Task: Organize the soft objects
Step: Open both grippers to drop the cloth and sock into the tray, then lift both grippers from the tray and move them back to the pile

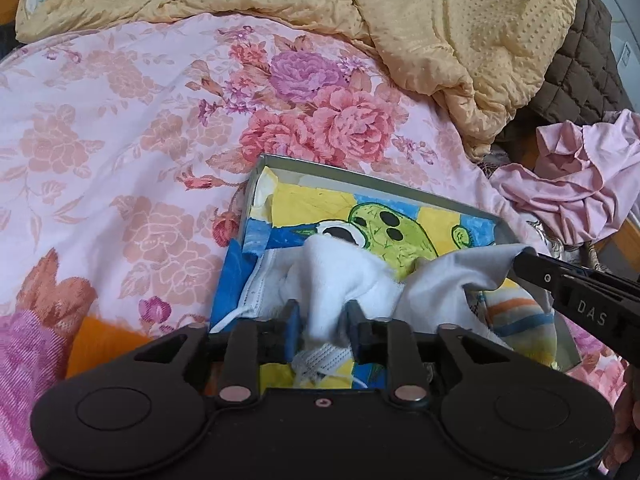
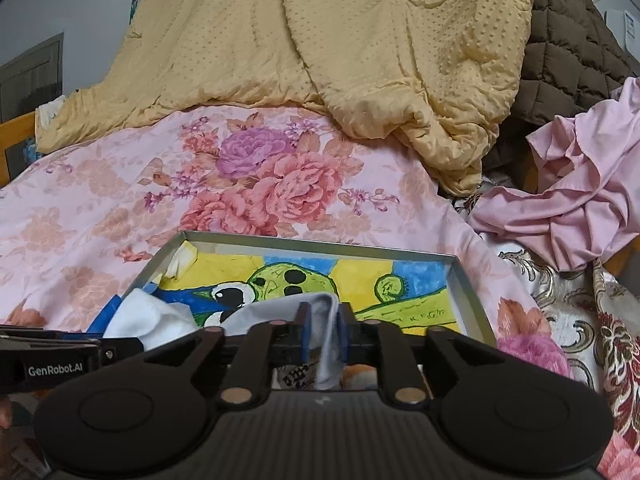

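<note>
A shallow grey tray (image 1: 360,172) with a green cartoon drawing on its floor lies on the floral bedspread; it also shows in the right wrist view (image 2: 320,242). My left gripper (image 1: 323,318) is shut on a white cloth (image 1: 332,276) inside the tray. My right gripper (image 2: 323,330) is shut on the far end of the same pale cloth (image 2: 328,320), and its black finger enters the left wrist view from the right (image 1: 532,266). A white face mask (image 1: 260,292) and a striped sock (image 1: 520,320) also lie in the tray.
A pink floral bedspread (image 1: 120,140) covers the bed. A yellow dotted quilt (image 1: 460,20) is piled at the back, a brown quilted cover (image 1: 580,60) behind it. A crumpled pink garment (image 1: 572,176) lies right. An orange item (image 1: 96,340) and pink knit (image 1: 24,360) lie left.
</note>
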{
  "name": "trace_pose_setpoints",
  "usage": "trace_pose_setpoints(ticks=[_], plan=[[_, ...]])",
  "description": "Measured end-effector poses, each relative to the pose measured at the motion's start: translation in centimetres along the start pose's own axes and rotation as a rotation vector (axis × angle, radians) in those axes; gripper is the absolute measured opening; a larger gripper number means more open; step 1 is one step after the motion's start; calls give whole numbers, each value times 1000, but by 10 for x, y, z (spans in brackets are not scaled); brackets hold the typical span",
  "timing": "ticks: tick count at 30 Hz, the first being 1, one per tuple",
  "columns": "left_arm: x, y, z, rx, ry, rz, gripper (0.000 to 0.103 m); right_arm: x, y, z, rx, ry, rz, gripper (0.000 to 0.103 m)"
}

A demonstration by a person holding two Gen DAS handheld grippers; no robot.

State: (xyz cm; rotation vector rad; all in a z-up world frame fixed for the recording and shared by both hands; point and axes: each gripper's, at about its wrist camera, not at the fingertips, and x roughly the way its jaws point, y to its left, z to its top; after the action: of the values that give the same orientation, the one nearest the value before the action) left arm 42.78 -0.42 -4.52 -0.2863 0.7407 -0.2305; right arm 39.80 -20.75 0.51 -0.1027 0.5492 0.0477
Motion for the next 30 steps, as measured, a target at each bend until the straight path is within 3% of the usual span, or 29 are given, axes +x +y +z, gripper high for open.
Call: trace_pose_setpoints(ticks=[1,4,9,17,20,25,29,30], plan=[[-3,-1,-1,-1,-2,5,37,-3,-1,0,4,-2,0,42],[-14,-5,-3,-2,-16,9,48,-11,-4,0,14,-3,7,50],[-37,-14,-5,21,-54,26,57,-31,-13,-1,54,-23,15,63],[-90,-30,-8,48,-153,49,75,-87,-25,-3,124,-119,15,95],[-110,-37,-9,61,-180,46,78,-108,-28,-4,144,-150,7,102],[-146,-47,-16,65,-249,38,89,-142,-30,-12,190,-195,19,102],[-172,-52,-29,78,-275,48,91,-168,-25,-23,165,-220,6,103],[-179,-52,-34,90,-286,55,97,-175,-23,-26,152,-227,1,103]])
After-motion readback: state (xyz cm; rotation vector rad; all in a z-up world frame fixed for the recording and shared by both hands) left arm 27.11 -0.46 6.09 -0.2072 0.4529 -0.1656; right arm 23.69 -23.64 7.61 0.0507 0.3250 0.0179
